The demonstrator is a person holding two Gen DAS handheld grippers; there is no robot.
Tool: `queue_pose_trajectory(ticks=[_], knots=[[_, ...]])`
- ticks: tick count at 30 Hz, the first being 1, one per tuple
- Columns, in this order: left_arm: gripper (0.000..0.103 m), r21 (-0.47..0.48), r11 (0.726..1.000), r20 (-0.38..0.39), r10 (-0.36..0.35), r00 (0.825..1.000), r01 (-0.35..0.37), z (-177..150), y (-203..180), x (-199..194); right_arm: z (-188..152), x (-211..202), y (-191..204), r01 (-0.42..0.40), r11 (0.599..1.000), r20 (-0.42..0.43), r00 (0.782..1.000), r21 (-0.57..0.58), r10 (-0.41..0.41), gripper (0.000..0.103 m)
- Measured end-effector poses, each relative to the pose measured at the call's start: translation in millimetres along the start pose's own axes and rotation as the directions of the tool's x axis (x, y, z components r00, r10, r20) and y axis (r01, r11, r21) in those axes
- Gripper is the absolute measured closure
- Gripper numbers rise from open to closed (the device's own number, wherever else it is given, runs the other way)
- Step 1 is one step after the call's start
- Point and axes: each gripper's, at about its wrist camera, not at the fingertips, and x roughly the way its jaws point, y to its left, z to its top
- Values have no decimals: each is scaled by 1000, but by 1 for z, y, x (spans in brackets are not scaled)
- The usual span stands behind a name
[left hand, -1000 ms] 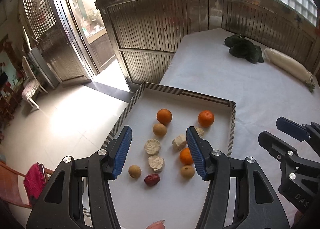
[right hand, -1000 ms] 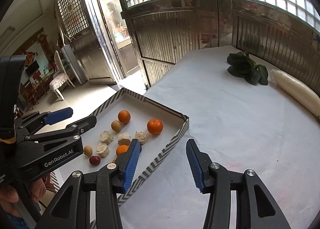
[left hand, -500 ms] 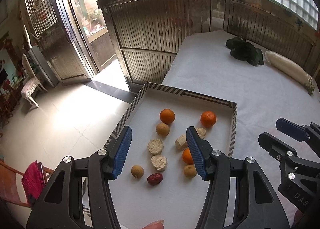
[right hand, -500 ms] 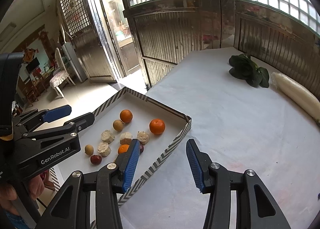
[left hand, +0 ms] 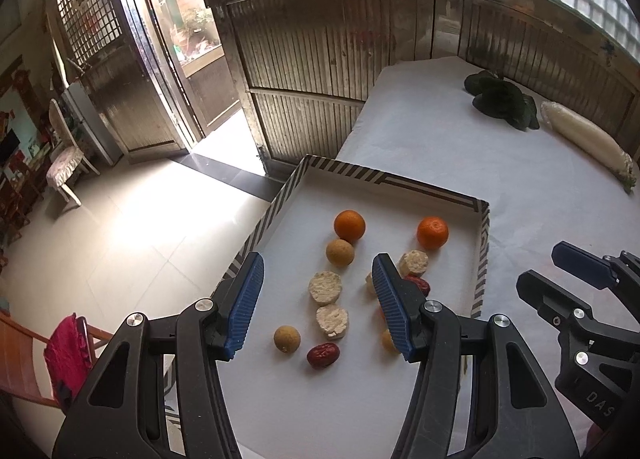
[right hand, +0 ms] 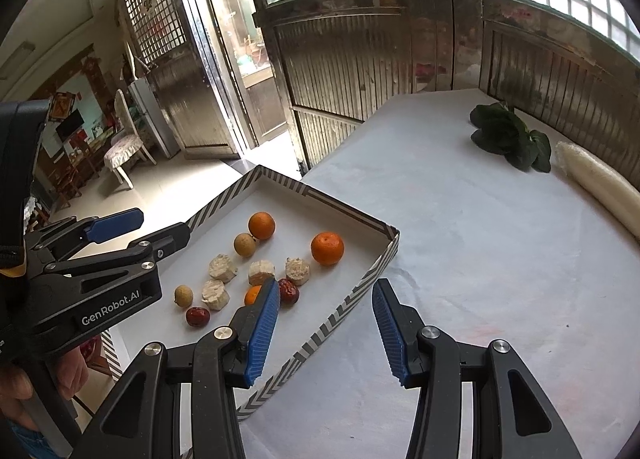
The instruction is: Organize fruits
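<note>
Two claws hover with jaws spread and empty: the left claw [left hand: 318, 303] above a striped-edged tray [left hand: 482, 255], the right claw [right hand: 326, 325] over the tray's near edge and the white table [right hand: 460, 227]. All the small fruit lies loose and mixed inside the tray: oranges [left hand: 349, 225], tan round fruits [left hand: 339, 253], red dates [left hand: 323, 355] and pale cut chunks [left hand: 325, 288]. Nothing is grouped by kind. Whether gathering it in the tray finishes the job, or sorting remains, cannot be judged. Leafy greens [right hand: 508, 137] lie well apart.
</note>
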Motion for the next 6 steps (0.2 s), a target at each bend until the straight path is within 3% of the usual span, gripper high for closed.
queue_pose_trajectory(ticks=[6], knots=[[46, 24, 1000, -7, -13, 1000, 13, 2, -14, 1, -8, -5, -18, 27, 999, 6, 1000, 39, -27, 56]])
